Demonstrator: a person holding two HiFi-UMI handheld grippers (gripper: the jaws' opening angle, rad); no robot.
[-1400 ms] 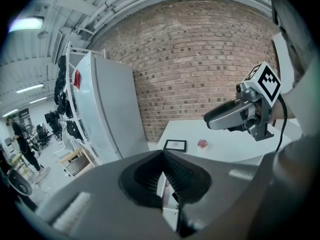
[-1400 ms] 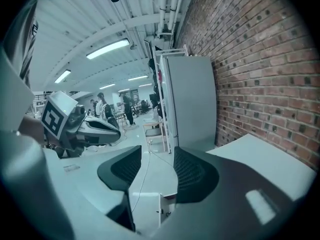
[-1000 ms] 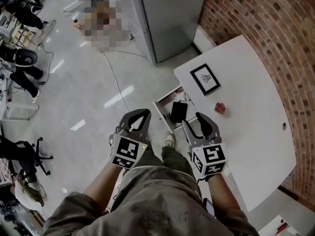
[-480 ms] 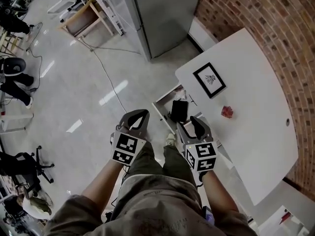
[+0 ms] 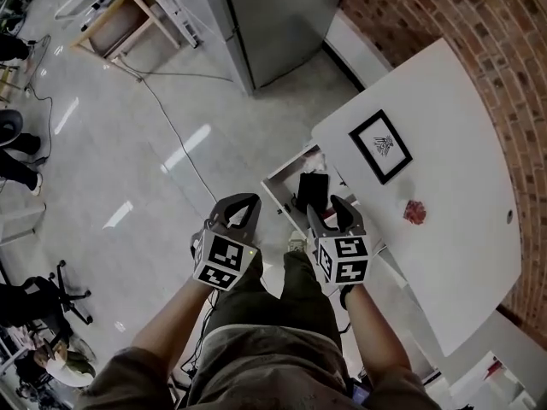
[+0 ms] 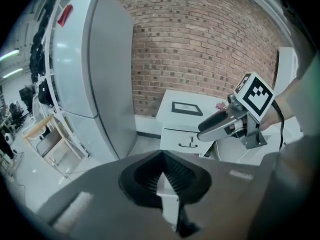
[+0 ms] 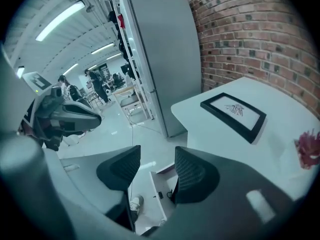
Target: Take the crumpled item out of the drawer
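Observation:
A red crumpled item (image 5: 416, 211) lies on the white table (image 5: 461, 263), to the right of a black picture frame (image 5: 380, 146); it also shows in the right gripper view (image 7: 310, 149). The drawer (image 5: 286, 180) under the table's left edge stands open, with a flat black object (image 5: 310, 191) inside. My right gripper (image 5: 327, 208) is open and empty, just in front of the drawer. My left gripper (image 5: 243, 201) is held over the floor to the left of the drawer, shut and empty.
A tall grey cabinet (image 5: 273, 15) stands beyond the drawer. A cable (image 5: 175, 135) runs across the glossy floor. A brick wall (image 5: 479, 32) lies behind the table. My shoe (image 5: 294, 244) is near the drawer front. Office chairs (image 5: 60, 289) stand at far left.
My right gripper has moved left, toward the drawer and closer to the left gripper. The view has shifted, so the table and red item sit further right. Left gripper barely moved.

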